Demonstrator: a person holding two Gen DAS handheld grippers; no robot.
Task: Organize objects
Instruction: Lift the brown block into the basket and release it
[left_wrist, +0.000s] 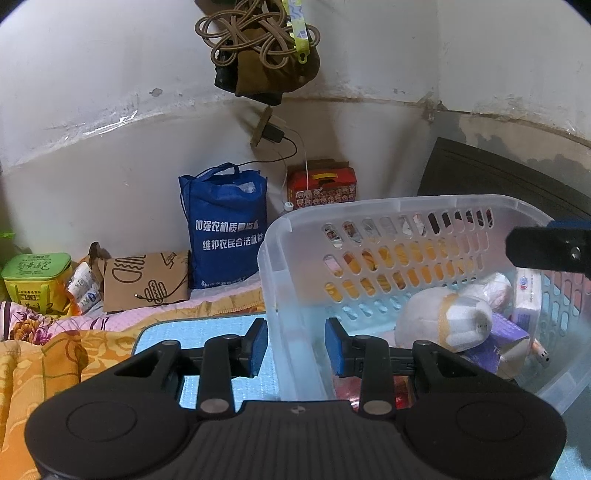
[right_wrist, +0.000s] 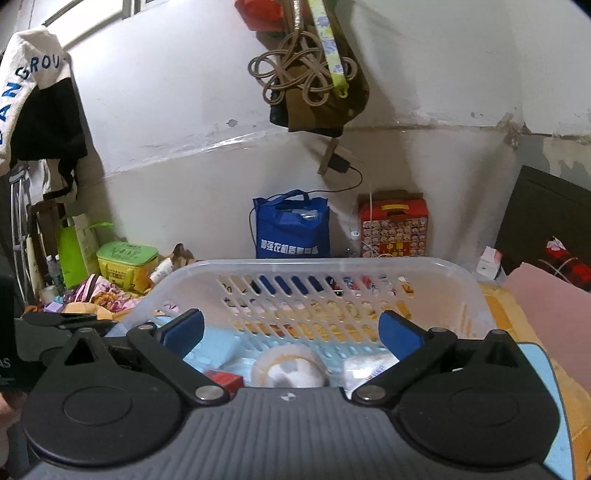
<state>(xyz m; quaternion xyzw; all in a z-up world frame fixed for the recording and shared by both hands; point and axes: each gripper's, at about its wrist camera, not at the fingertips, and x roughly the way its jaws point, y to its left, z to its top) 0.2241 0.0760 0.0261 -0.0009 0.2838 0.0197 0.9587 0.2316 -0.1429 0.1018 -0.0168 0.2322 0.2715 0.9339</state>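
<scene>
A translucent plastic basket (left_wrist: 291, 236) stands on a light blue mat (left_wrist: 207, 332) on the bed. It holds a white plush toy (left_wrist: 443, 317), a tissue pack (left_wrist: 528, 295), a purple box (left_wrist: 509, 332) and a red item (left_wrist: 402, 391). My left gripper (left_wrist: 295, 347) is open, its fingers straddling the basket's left wall. My right gripper (right_wrist: 291, 332) is open and empty above the basket (right_wrist: 332, 264), over the plush toy (right_wrist: 291, 369). Part of the right gripper shows in the left wrist view (left_wrist: 550, 249).
A blue tote bag (left_wrist: 225, 221), a red gift box (left_wrist: 321, 184), a brown paper bag (left_wrist: 144, 280) and a green box (left_wrist: 37, 273) stand along the wall. Cords and a bag (left_wrist: 258, 48) hang above. A dark panel (left_wrist: 498, 177) leans at the right.
</scene>
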